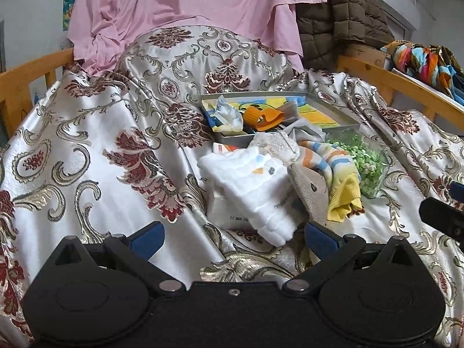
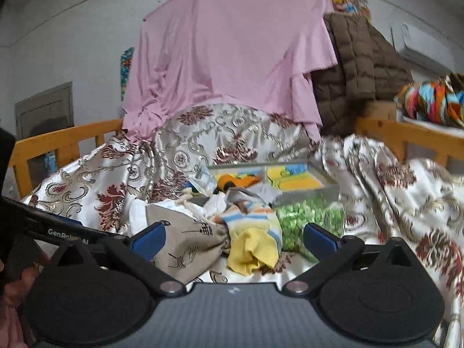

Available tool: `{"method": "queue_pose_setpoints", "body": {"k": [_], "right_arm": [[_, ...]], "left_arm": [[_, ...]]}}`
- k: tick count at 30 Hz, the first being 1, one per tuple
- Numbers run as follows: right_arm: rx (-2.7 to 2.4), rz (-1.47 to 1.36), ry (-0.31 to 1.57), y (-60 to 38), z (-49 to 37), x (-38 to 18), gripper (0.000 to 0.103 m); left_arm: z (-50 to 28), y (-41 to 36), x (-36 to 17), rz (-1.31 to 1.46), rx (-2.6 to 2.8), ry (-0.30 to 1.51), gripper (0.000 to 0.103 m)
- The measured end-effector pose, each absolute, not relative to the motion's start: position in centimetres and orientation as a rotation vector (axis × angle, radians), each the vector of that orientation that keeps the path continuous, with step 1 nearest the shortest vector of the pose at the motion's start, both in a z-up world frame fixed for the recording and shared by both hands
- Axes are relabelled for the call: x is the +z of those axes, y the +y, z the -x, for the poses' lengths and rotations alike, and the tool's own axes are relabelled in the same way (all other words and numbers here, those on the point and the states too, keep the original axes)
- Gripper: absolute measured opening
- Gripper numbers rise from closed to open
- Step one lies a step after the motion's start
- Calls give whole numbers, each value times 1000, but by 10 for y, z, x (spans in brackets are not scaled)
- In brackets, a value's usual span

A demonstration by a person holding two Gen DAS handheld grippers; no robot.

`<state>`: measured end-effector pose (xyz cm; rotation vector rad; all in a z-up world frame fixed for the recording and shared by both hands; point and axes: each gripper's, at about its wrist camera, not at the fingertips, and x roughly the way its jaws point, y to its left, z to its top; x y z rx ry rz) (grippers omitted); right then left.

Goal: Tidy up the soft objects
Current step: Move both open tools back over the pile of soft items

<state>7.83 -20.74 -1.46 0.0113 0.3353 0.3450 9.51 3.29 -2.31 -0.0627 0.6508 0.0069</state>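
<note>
Wide apart sit the blue pads of the left hand-held gripper (image 1: 233,242), low over the satin bedspread (image 1: 87,150) and holding nothing. Taking the tray (image 1: 330,108) as our landmark: in front of it, to the left, a white cloth (image 1: 255,185) drapes over a white box (image 1: 220,208), its lower corner lying just between those pads. Right of the cloth comes a beige pouch (image 1: 307,185), touching it, then a striped sock (image 1: 339,171) with a yellow cuff, lying over the pouch. Further right, a clear bag of green beads (image 1: 368,159) leans at the tray's front right corner. Inside the tray lies an orange piece (image 1: 264,119) on a colourful lining.

Over to the right hand-held gripper (image 2: 233,242): jaws spread as well, empty, with the pouch (image 2: 188,240) and sock (image 2: 252,232) between its pads and the beads (image 2: 307,220) just inside the right pad. Behind the tray, a pink sheet (image 2: 226,52) hangs, with a brown jacket (image 2: 356,63) to its right.
</note>
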Motion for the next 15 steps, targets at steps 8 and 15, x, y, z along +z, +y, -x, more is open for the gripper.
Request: {"method": "queue_pose_setpoints", "body": {"k": [8, 15], "right_arm": [[349, -219, 452, -224, -96, -14, 103], [333, -293, 561, -221, -116, -23, 103]], "left_arm": [[-106, 30, -21, 13, 37, 625, 102], [-113, 38, -20, 26, 60, 622, 102]]}}
